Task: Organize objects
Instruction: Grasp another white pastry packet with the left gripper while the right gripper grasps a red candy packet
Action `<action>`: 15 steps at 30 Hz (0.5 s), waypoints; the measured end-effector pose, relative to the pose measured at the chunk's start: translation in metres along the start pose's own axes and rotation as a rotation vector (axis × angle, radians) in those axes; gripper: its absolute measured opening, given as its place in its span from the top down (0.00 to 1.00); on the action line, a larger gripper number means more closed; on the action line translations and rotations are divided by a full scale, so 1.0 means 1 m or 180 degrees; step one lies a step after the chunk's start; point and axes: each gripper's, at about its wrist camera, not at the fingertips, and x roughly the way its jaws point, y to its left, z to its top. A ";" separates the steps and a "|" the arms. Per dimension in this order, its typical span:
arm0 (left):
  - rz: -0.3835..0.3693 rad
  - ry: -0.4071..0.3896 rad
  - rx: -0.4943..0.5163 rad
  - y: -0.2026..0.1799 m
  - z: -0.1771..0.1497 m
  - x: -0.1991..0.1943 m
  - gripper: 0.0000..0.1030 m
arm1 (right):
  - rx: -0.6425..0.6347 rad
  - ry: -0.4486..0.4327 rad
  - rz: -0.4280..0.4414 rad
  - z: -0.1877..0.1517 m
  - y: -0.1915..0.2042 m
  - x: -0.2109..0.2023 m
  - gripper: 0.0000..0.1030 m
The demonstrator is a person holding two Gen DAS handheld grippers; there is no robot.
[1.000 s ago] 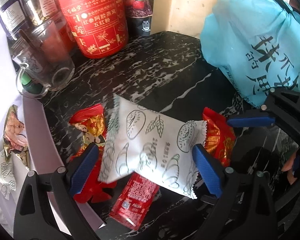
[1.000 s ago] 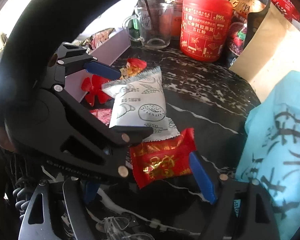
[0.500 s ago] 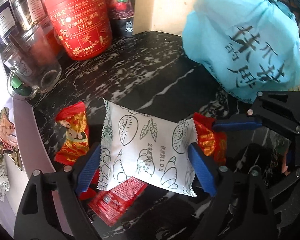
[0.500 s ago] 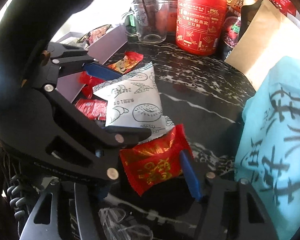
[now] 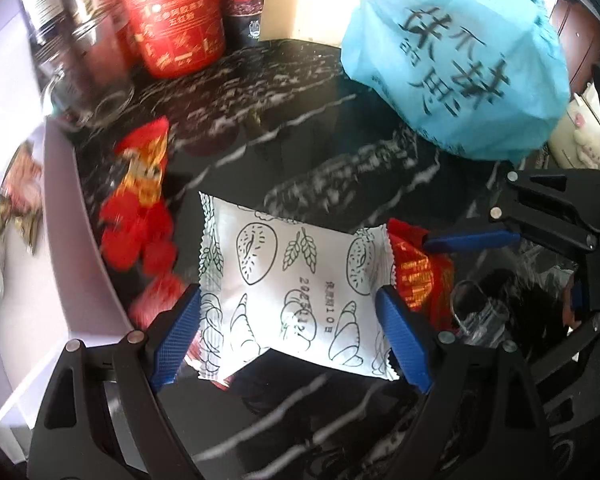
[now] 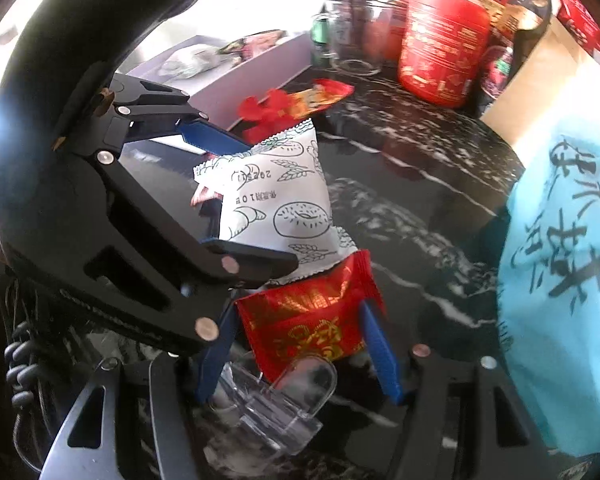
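Black veined marble (image 5: pixel 320 128) runs beside a pale box (image 5: pixel 72 280) of snacks at left. Left gripper (image 5: pixel 296 336) pinches the white bread packet (image 5: pixel 292 280) by its side seams; right gripper (image 6: pixel 300 344) clamps the red candy pouch (image 6: pixel 312 320). Both should probably travel level toward the box, lifted clear of loose red candies (image 5: pixel 140 200), releasing only once inside.
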 end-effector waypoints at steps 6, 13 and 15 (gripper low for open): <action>0.0054 -0.0009 -0.0066 -0.001 -0.020 -0.010 0.17 | -0.0020 -0.0037 0.0100 -0.012 0.011 -0.006 0.38; 0.0123 -0.0046 -0.0006 -0.004 -0.025 -0.012 0.16 | -0.0098 -0.0122 -0.0064 -0.018 0.015 -0.009 0.13; 0.0132 -0.0048 -0.0001 -0.003 -0.024 -0.012 0.15 | -0.0110 -0.0153 -0.0042 -0.017 0.014 -0.009 0.12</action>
